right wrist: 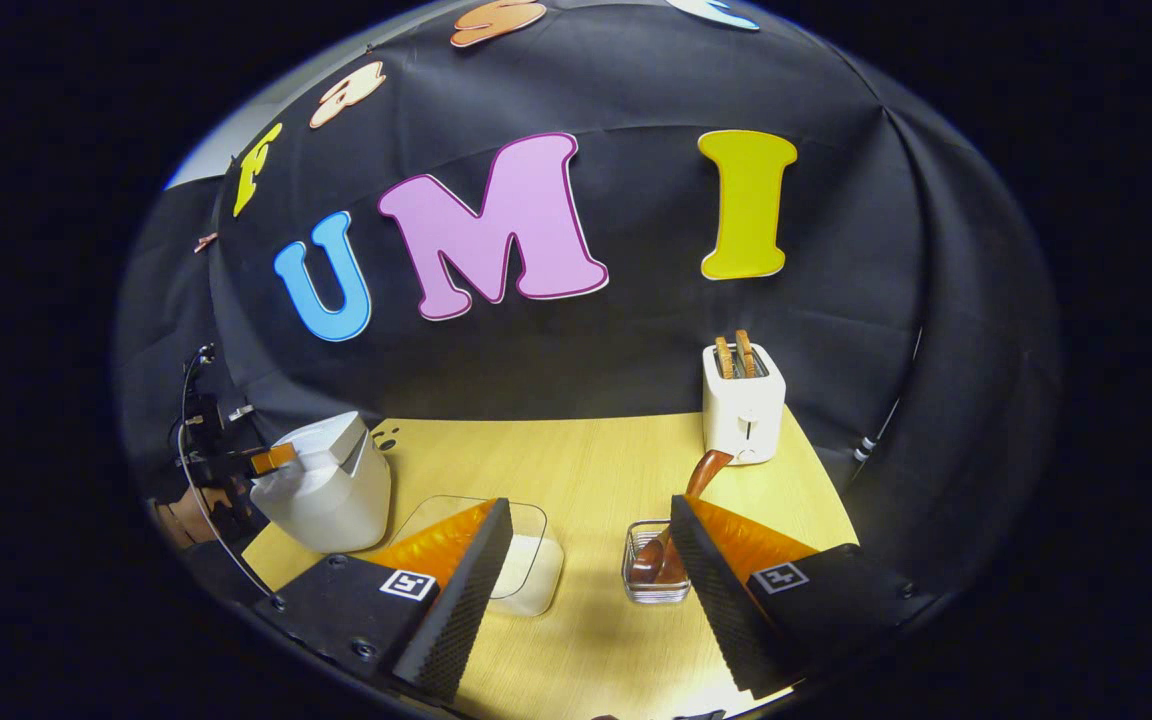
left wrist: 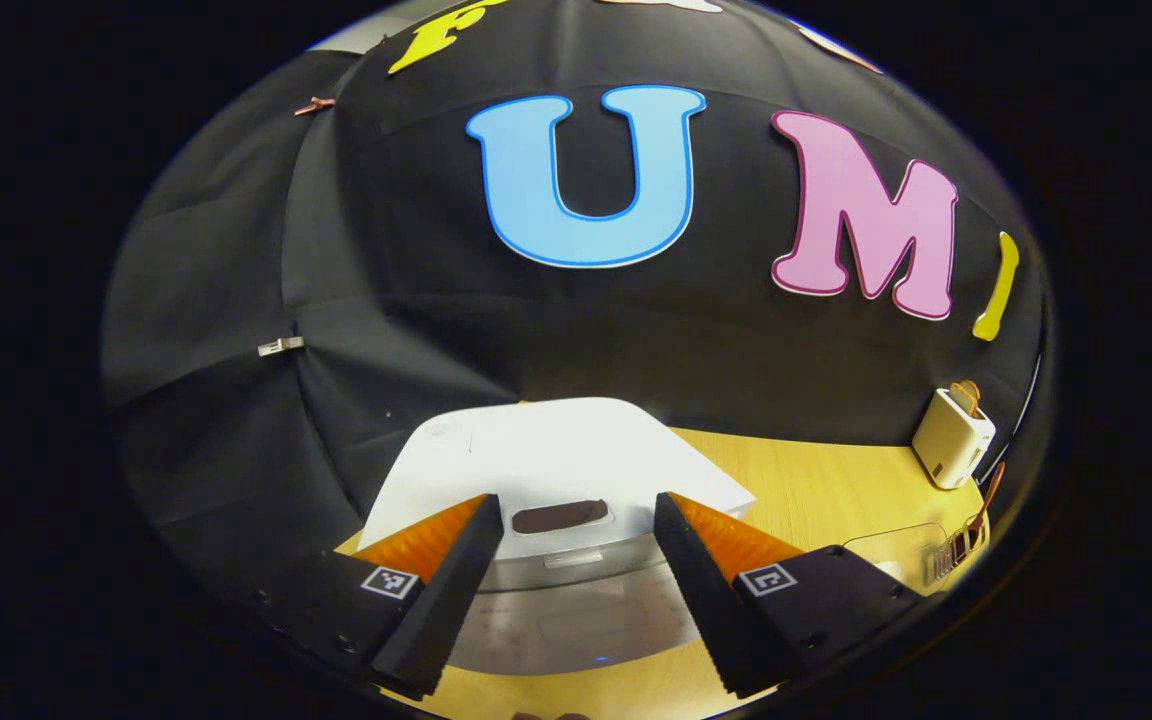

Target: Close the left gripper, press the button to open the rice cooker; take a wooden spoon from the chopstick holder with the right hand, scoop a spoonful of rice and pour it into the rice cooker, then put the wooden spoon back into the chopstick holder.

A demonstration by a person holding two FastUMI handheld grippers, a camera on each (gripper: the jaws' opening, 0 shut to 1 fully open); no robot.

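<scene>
The left claw (left wrist: 568,590) hangs released, its 2 ridged fingers spread either side of the white, boxy rice cooker (left wrist: 556,480) — lid down, a dark oval recess at its front edge. The right claw (right wrist: 586,600) is likewise spread over the pale wood-grain bench (right wrist: 576,450). In the right gripper view, a curved wooden spoon (right wrist: 681,510) leans in a small clear chopstick holder (right wrist: 656,580), near a rounded translucent rice container (right wrist: 531,570) and a white toaster (right wrist: 742,405).
</scene>
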